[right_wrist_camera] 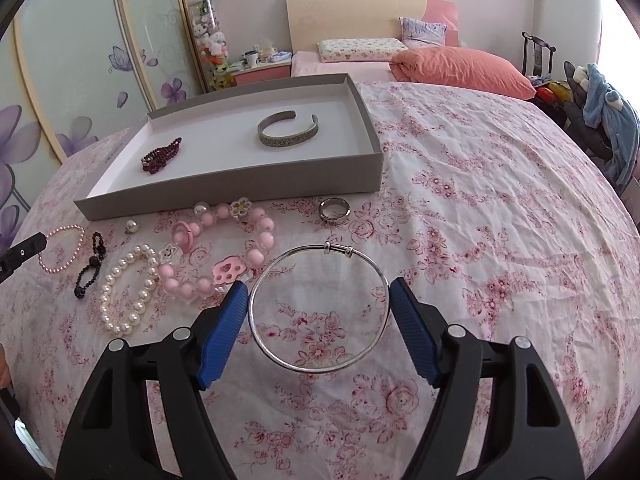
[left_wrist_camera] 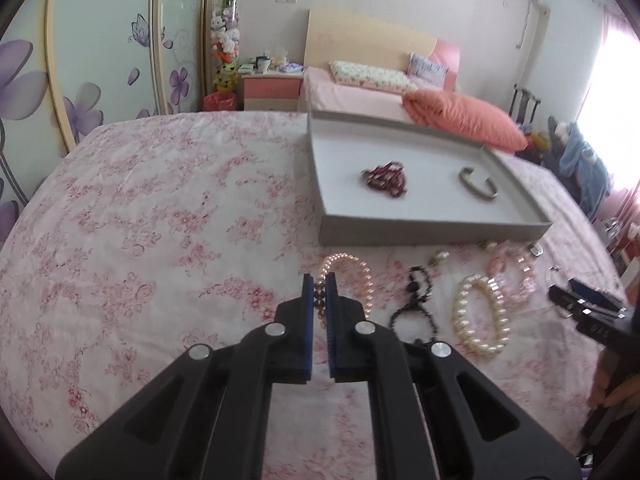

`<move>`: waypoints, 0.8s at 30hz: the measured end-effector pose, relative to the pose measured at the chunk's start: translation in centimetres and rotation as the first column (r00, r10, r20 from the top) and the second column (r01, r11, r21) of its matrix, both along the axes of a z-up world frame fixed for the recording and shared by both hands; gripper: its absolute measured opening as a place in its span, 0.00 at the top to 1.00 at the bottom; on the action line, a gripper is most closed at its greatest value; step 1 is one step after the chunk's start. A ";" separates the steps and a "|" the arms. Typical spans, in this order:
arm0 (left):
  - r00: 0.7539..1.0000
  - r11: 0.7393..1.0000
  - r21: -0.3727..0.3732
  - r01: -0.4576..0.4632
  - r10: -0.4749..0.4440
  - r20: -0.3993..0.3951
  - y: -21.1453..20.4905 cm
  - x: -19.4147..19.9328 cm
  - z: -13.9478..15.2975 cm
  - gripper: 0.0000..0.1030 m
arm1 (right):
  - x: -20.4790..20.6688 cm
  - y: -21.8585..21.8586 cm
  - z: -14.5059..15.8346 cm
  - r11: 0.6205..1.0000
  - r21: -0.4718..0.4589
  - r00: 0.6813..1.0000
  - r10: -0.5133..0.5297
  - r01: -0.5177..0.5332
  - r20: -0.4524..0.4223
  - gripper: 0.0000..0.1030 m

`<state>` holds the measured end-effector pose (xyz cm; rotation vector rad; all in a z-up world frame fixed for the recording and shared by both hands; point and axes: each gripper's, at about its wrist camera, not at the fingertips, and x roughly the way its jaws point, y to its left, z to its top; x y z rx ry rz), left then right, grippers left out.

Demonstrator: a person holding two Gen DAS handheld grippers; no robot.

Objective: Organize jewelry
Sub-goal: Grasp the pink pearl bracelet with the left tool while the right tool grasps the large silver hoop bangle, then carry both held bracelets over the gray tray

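Bed-sized surface under a wrinkled floral sheet (right_wrist_camera: 480,200), pink roses on white cotton.

Shallow grey cardboard tray (right_wrist_camera: 240,184), white inside, rectangular with low walls. In it: a bunched dark red bead strand (right_wrist_camera: 162,154) and an open cuff bangle (right_wrist_camera: 288,130) of dull engraved metal, well apart from each other.

On the sheet in front of the tray, loose pieces in a row: a thin pink pearl bracelet (left_wrist_camera: 352,276), a small black bead strand (right_wrist_camera: 90,270), a glossy cream pearl bracelet (right_wrist_camera: 126,290), a chunky pink bead bracelet (right_wrist_camera: 224,248) with flower and paw charms, a broad steel ring (right_wrist_camera: 334,209), and a thin polished silver bangle (right_wrist_camera: 318,308), a near-perfect circle with two small sliding collars.

Left gripper (left_wrist_camera: 319,286): low, angled forward along the sheet, ribbed blue pads nearly together and pinching the near edge of the pink pearl bracelet, which lies flat on the sheet.

Right gripper (right_wrist_camera: 318,294): low over the sheet, jaws spread wide, one blue pad on either side of the silver bangle; each pad is just beside the rim, contact unclear. Bangle lies flat.
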<state>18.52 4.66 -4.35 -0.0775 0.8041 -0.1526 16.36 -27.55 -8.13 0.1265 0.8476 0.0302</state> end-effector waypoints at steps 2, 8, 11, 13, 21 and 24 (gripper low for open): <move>1.000 1.000 -0.016 0.008 -0.008 0.018 -0.2 -0.5 0.6 0.94 | -0.1 0.2 0.2 1.000 0.004 1.000 0.001 -0.001 0.008 0.30; 0.998 0.998 -0.049 0.032 -0.029 0.055 -1.0 -1.5 2.0 0.94 | -0.7 0.5 0.5 1.000 0.017 1.000 0.017 -0.017 0.020 0.30; 0.997 0.997 -0.062 0.043 -0.039 0.073 -1.3 -1.9 2.6 0.94 | -0.9 0.5 0.6 1.000 0.025 1.000 0.018 -0.019 0.024 0.30; 0.995 0.997 -0.068 0.048 -0.042 0.086 -1.4 -2.1 3.0 0.94 | -1.0 0.4 0.7 0.999 0.032 0.999 0.019 -0.020 0.029 0.30; 0.994 0.996 -0.085 0.040 -0.031 0.109 -1.6 -2.5 3.9 0.94 | -1.7 0.6 1.7 0.999 0.029 0.996 0.015 -0.017 0.084 0.30; 0.993 0.996 -0.085 0.040 -0.030 0.117 -1.9 -2.8 4.0 0.94 | -2.0 0.8 2.2 0.999 0.026 0.994 0.016 -0.019 0.109 0.30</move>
